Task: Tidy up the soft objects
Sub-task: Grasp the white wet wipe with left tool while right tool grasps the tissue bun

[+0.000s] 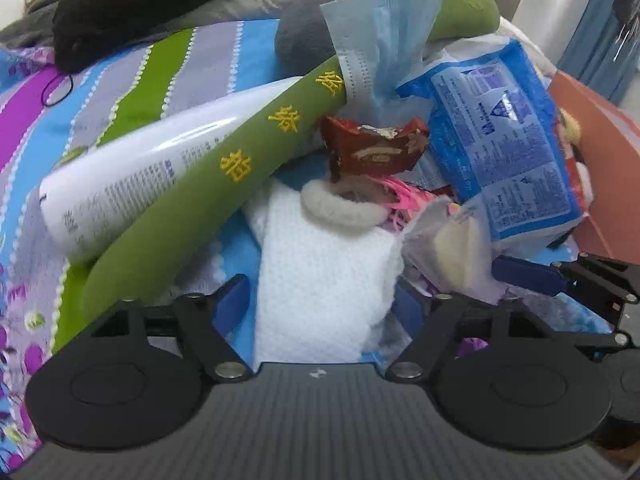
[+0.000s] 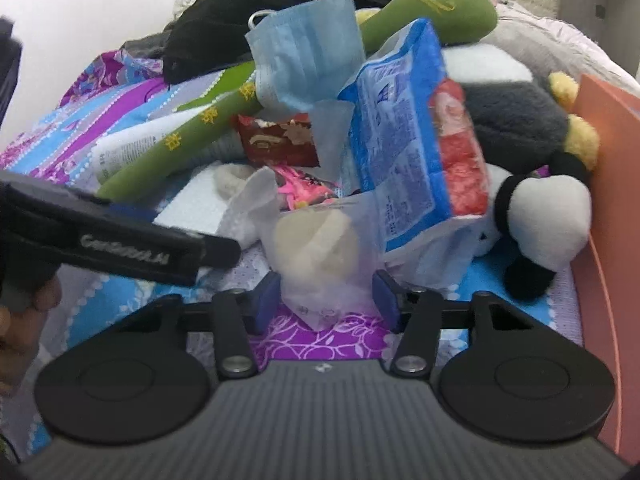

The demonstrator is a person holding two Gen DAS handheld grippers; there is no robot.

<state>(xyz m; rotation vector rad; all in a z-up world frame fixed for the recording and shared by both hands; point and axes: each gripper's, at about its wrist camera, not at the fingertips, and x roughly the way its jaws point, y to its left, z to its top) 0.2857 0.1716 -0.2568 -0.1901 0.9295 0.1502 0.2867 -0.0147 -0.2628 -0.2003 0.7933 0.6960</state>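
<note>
Clear bag (image 2: pixel 320 264) holds cream lump | right fingers (image 2: pixel 266 294) apart astride | left fingers (image 1: pixel 236 300) apart around white cloth (image 1: pixel 320 280)

A striped, floral bedspread (image 1: pixel 132 80) is covering the bed, a blue curtain (image 1: pixel 596 40) is hanging at the far right, with a pale wall (image 2: pixel 100 12) showing behind.

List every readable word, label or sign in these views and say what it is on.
Yellow embroidered Chinese characters on the green plush: too blurred to read.
White lettering on the left gripper's black body: brand name, smeared and illegible.
Blue tissue pack: triangle logo, fine print too small.
White tube: print unreadable.
Red snack wrapper: no legible text.
</note>
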